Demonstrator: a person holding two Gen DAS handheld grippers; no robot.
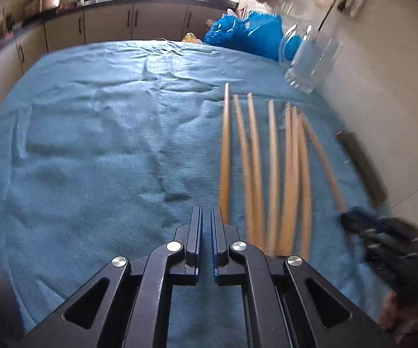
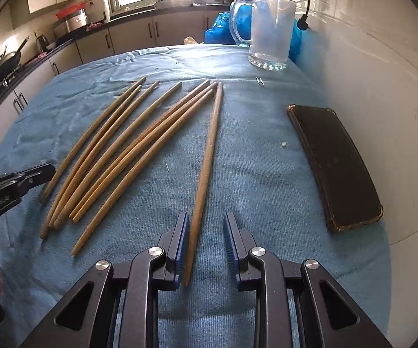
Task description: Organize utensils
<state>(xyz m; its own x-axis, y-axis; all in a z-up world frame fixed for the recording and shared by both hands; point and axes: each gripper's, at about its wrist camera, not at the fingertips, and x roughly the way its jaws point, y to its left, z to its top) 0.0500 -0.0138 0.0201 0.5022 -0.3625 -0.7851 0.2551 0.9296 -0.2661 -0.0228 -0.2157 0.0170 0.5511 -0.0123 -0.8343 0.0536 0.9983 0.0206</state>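
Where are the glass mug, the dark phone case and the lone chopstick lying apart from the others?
Glass mug [image 2: 269, 32], right wrist view, its clear wall.
Dark phone case [image 2: 335, 163], right wrist view, middle of its back.
Lone chopstick [image 2: 207, 156], right wrist view, mid-shaft.

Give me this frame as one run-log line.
left gripper: shut, empty | right gripper: open, straddling lone chopstick | other chopsticks: loose on blue towel | glass mug: empty

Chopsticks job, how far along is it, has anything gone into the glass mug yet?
Nothing looks done: the glass mug stands empty at the far end of the blue towel. In hand: the right gripper straddles one separated chopstick, jaws not yet pressing it. The left gripper is shut and empty. Left: that chopstick, plus the loose chopstick bunch.
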